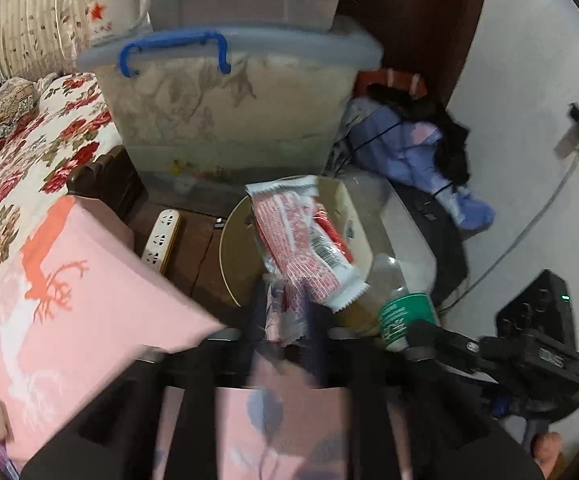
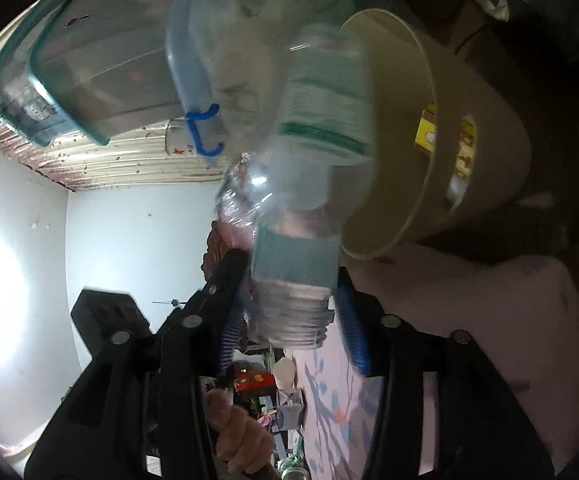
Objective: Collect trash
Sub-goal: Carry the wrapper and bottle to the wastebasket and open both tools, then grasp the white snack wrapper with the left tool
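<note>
Left gripper (image 1: 285, 312) pinching crinkly snack wrapper (image 1: 305, 236): light, limp, slippery. Right gripper (image 2: 289, 312) clamped on empty plastic bottle (image 2: 309, 168) near its neck; crushable, light. Bin (image 2: 429, 160) just beside.

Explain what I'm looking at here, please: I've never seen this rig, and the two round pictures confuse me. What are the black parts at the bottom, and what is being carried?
No robot here: a person holds a handheld two-finger gripper in each hand, and a fisheye camera on each looks forward along its fingers, hence the round pictures. The black parts at the bottom are the grippers themselves.

In the left wrist view, the left gripper is shut on red-and-white snack wrappers, held over a beige trash bin. Behind stand a lidded plastic storage box and a floral bedspread.

In the right wrist view, tilted sideways, the right gripper is shut on an uncapped clear plastic bottle with a green label, near the same bin's mouth.
</note>
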Available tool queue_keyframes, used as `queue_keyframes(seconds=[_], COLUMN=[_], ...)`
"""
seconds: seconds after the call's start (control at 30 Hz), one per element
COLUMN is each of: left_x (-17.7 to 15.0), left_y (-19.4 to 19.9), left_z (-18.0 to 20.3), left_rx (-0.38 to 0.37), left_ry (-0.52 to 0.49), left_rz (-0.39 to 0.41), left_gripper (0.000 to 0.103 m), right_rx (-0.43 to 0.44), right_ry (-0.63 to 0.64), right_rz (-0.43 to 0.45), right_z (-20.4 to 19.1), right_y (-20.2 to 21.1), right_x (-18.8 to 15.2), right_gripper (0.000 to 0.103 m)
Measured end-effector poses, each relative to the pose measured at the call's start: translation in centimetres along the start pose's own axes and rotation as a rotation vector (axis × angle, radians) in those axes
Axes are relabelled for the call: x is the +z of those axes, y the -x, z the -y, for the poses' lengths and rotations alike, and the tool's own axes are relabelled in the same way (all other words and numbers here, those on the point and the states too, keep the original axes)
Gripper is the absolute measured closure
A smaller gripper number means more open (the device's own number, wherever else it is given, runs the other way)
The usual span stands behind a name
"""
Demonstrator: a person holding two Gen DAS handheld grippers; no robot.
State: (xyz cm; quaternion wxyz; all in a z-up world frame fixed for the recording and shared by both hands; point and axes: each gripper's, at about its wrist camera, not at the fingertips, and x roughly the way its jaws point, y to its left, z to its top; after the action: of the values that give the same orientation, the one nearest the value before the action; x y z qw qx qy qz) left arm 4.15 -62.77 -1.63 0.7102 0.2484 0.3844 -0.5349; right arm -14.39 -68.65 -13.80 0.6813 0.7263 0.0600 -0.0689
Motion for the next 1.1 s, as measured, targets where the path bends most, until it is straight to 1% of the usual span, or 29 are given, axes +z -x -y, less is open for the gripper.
queue_keyframes(seconds=[0.03,0.07,0.13,0.2,0.3,0.4,0.47,0.57,0.63,0.7,0.73,0.9,0.97,1.03,1.1], left_x=[0.4,0.5,0.5,0.1,-1.3,-4.3,-6.6,-10.5,-12.4,-14.8,-15.9,-19.9,-21.5,-23.0,-24.5], left_y=[-0.8,-1.1,-1.0,0.3,3.7,7.9,10.3,13.6,15.1,17.0,18.0,21.8,23.3,24.8,26.1], left_z=[-0.2,-0.4,-1.2,-2.0,-2.5,-3.2,-3.7,-4.8,-5.2,-5.8,-6.0,-7.1,-7.4,-7.9,-8.3], left_rx=[0.025,0.031,0.015,-0.008,0.008,0.015,0.038,0.101,0.134,0.187,0.207,0.25,0.275,0.28,0.296], left_ry=[0.011,0.019,0.061,0.084,0.085,0.099,0.104,0.132,0.145,0.154,0.162,0.2,0.209,0.224,0.238], left_rz=[0.001,0.001,-0.004,0.023,0.091,0.164,0.196,0.224,0.237,0.255,0.264,0.3,0.317,0.338,0.354], left_gripper=[0.043,0.046,0.048,0.048,0.048,0.046,0.046,0.046,0.046,0.046,0.046,0.044,0.043,0.043,0.042], right_rx=[-0.013,-0.026,-0.012,-0.011,-0.016,-0.036,-0.081,-0.147,-0.171,-0.193,-0.199,-0.221,-0.232,-0.238,-0.249], right_ry=[-0.019,-0.049,-0.028,0.008,0.056,0.145,0.234,0.357,0.413,0.469,0.484,0.591,0.66,0.727,0.821], right_rz=[-0.004,0.014,0.012,0.033,0.066,0.067,0.07,0.108,0.124,0.133,0.136,0.143,0.149,0.157,0.166], right_z=[0.3,0.6,0.4,-0.3,-1.3,-2.9,-3.9,-5.0,-5.3,-5.6,-5.7,-7.9,-9.3,-10.5,-11.9], right_y=[-0.3,-0.2,0.0,0.6,1.3,1.2,1.0,1.5,1.9,2.4,2.5,2.9,2.8,2.9,2.9], right_x=[0.5,0.6,0.4,-0.2,-1.9,-4.9,-7.3,-10.8,-12.7,-14.9,-15.7,-19.8,-21.7,-23.6,-26.0], right_gripper=[0.03,0.028,0.028,0.028,0.028,0.028,0.028,0.028,0.028,0.028,0.028,0.028,0.028,0.028,0.028])
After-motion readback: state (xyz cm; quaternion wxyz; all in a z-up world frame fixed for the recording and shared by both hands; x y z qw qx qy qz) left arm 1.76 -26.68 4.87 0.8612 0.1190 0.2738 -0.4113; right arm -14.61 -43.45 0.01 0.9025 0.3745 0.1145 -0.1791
